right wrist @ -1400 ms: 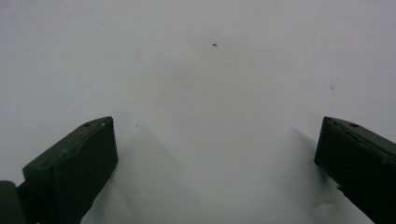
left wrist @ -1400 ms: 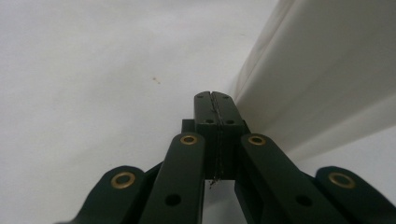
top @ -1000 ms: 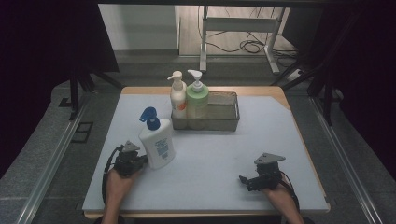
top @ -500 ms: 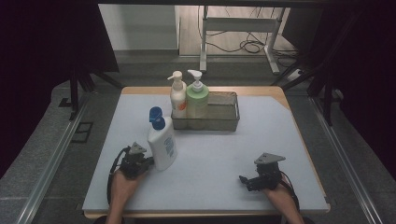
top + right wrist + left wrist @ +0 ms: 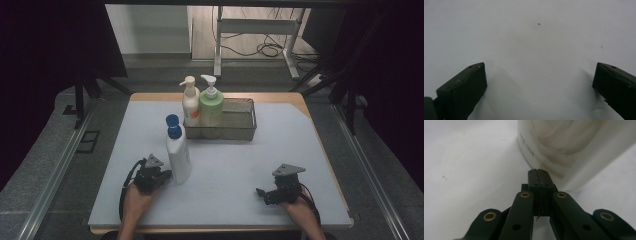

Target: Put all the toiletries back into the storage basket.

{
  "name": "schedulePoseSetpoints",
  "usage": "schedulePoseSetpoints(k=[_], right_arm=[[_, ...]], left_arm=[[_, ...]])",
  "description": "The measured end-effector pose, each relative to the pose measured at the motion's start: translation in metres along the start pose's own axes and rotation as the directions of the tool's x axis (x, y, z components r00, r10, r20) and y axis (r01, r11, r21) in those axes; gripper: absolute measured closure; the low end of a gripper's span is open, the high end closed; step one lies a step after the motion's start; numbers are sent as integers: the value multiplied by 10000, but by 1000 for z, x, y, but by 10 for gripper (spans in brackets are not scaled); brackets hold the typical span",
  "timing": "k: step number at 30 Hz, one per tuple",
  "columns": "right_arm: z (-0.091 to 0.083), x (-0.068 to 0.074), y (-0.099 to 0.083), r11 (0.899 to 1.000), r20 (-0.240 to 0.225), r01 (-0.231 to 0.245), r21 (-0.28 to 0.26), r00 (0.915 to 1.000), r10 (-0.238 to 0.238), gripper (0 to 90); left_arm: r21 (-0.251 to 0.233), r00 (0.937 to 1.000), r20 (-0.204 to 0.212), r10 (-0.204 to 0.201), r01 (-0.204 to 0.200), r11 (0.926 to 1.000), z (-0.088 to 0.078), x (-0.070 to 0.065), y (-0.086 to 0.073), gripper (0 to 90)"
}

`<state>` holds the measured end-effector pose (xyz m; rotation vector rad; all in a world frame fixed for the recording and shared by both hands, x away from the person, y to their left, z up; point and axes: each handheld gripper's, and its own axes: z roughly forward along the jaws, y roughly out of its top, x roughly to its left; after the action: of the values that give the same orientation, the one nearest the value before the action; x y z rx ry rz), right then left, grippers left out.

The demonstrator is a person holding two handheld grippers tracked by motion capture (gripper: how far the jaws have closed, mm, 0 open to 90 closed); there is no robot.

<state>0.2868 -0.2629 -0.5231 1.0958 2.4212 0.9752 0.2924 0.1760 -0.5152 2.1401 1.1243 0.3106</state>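
My left gripper (image 5: 539, 173), jaws pressed together, tips touching the white bottle (image 5: 564, 147); high view adds its blue cap (image 5: 172, 125). My right gripper (image 5: 540, 80) gapes wide.

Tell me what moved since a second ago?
The left gripper, jaws shut, has pushed the white bottle with the blue cap to the right across the table; the bottle leaned back before and now stands upright. The jaw tips sit at its base without holding it. The right gripper stayed put, open, and the two pump bottles stayed in the mesh basket.
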Motion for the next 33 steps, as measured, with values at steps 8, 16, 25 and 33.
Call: schedulePoseSetpoints(k=[8,16,25,33], right_arm=[[0,0,0,10000,-2,0,-4,10000,0,0],[0,0,0,10000,-3,0,-3,10000,0,0],[0,0,0,10000,0,-3,-1,10000,3,0],[0,0,0,10000,-3,-2,-3,10000,2,0]], left_arm=[[72,9995,86,319,-320,9995,4,-12,4,895],[120,9976,208,666,-669,9977,9,-23,8,894],[148,9953,341,909,-915,9957,14,-31,12,895],[82,9931,550,1039,-1045,9945,21,-39,18,894]])
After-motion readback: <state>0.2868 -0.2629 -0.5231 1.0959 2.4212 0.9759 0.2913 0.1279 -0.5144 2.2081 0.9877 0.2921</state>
